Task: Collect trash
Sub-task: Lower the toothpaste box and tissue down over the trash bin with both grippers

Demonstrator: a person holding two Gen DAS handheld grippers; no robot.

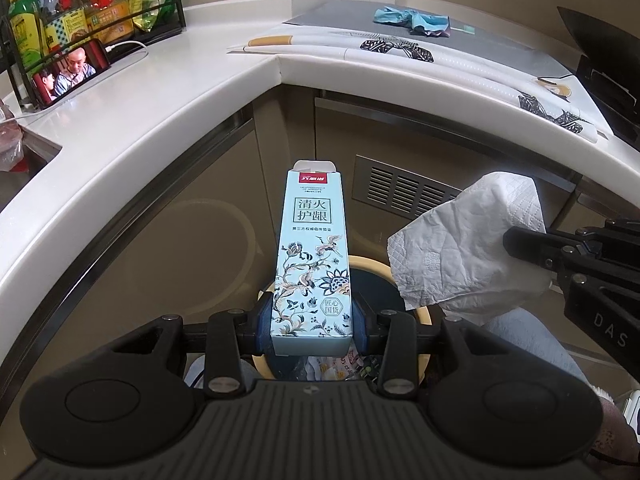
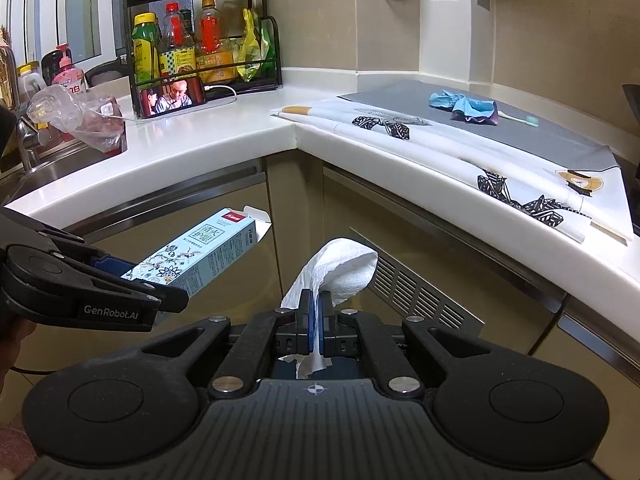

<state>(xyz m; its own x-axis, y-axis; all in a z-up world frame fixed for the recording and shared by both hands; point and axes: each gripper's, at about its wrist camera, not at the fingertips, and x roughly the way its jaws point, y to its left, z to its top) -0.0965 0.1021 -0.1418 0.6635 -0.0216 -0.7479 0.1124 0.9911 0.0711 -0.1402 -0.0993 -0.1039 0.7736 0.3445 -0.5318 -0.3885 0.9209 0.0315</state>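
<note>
My left gripper (image 1: 312, 330) is shut on a pale blue flowered carton (image 1: 314, 256) with an open far end; the carton also shows in the right wrist view (image 2: 200, 256). It hangs over a round bin (image 1: 372, 280) with a tan rim and a dark liner that holds some rubbish. My right gripper (image 2: 316, 320) is shut on a crumpled white paper towel (image 2: 340, 268), held in the air beside the carton, to its right (image 1: 468, 248). A blue crumpled wrapper (image 2: 464, 106) and a toothbrush (image 2: 518, 119) lie on the grey mat on the counter.
A white L-shaped counter (image 2: 240, 128) runs ahead, above beige cabinets with a vent grille (image 2: 420, 292). On it: a bottle rack (image 2: 200, 40), a phone playing video (image 2: 172, 98), a patterned cloth (image 2: 500, 176). A sink with a plastic bag (image 2: 80, 120) is on the left.
</note>
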